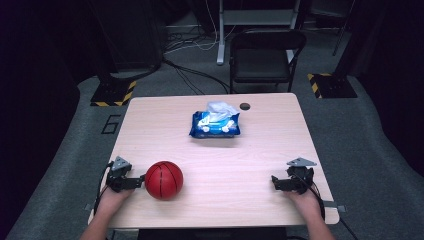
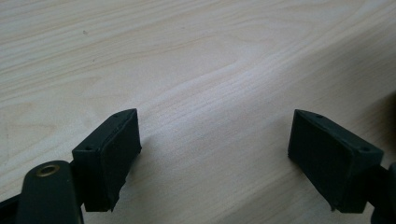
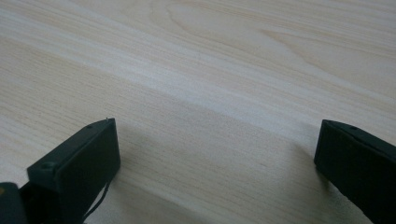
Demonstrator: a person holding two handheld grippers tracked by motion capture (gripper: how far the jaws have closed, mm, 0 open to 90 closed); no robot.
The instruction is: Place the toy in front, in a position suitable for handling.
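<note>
A small red basketball (image 1: 164,180) rests on the light wooden table (image 1: 260,145) near the front left. My left gripper (image 1: 138,181) lies on the table just left of the ball, its tips close to it. In the left gripper view its jaws (image 2: 215,140) stand wide open over bare wood. My right gripper (image 1: 274,182) rests at the front right, pointing left. Its jaws (image 3: 217,154) are spread wide over bare wood too. A blue pack of wet wipes (image 1: 215,124) with a white tissue sticking up lies at the table's middle back.
A small dark round spot (image 1: 244,106) sits in the tabletop near the back edge. Beyond the table stand a black chair (image 1: 265,57), cables on the grey floor and two yellow-black striped stand bases (image 1: 114,93).
</note>
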